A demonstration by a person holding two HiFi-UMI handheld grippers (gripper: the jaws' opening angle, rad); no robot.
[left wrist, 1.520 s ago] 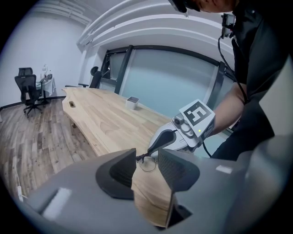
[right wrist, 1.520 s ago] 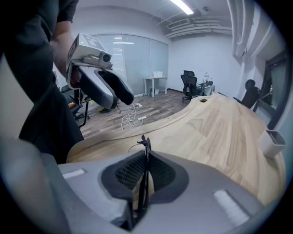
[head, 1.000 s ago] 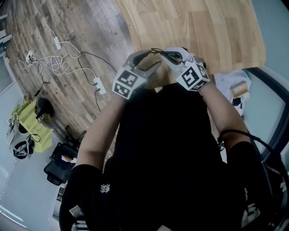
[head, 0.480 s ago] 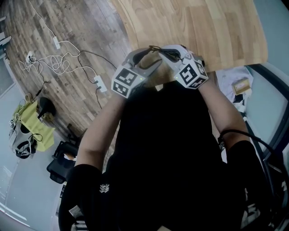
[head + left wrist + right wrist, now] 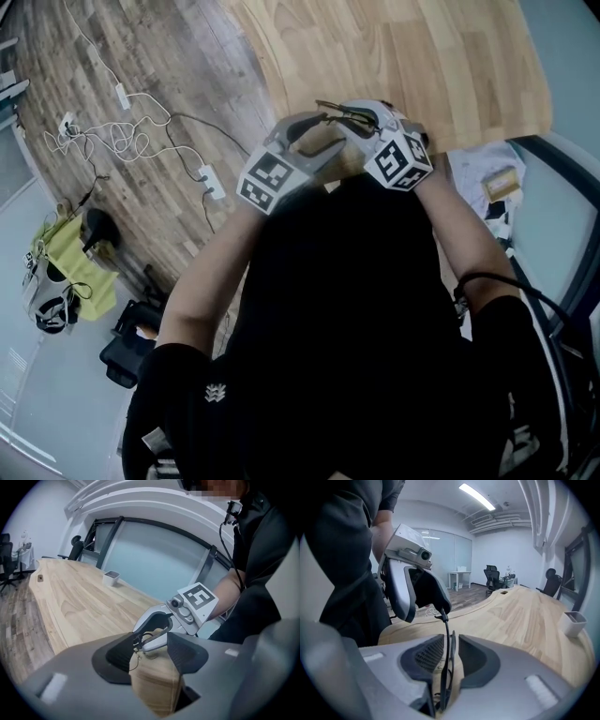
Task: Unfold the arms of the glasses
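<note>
One pr of glasses (image 5: 449,667) stands edge-on between the right gripper's (image 5: 451,656) jaws, which are opening; pads look just clear of it. Its temple arm (image 5: 446,630) runs straight fwd from there to the left gripper (image 5: 152,651), whose jaws are wide apart, tip against one pad only. Left's nearer the tip, so I'd guess the swing goes away from the right. Also: one cup (image 5: 111,577) on the table (image 5: 70,602).

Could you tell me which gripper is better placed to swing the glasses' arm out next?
Probably the left gripper: one of its open fingers meets the arm's tip. The right gripper's fingers are opening with the glasses between them.
</note>
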